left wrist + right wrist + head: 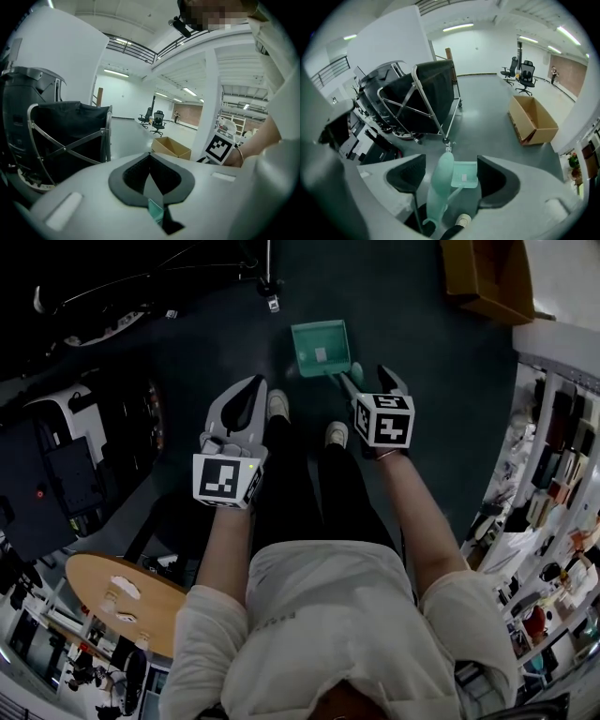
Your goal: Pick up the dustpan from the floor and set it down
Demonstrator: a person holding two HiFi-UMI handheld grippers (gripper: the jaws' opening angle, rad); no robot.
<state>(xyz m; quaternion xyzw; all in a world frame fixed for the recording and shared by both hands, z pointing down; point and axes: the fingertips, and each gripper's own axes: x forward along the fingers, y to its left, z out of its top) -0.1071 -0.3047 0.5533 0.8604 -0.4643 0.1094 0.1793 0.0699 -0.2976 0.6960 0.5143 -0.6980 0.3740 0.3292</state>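
Teal plastic dustpan (321, 350) sits with its square pan flat on the smooth dark floor (412, 334). Its rounded handle (439, 185) rises, ungripped, between the right gripper's (450, 164) wide-open jaws. The left gripper (150, 174) is closed and empty.

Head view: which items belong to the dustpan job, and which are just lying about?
Job:
- dustpan on the floor
- right tongs, open, with the dustpan handle between them

Lying about:
- cardboard box
- black folding cart
- round wooden table
- office chairs
- shelves
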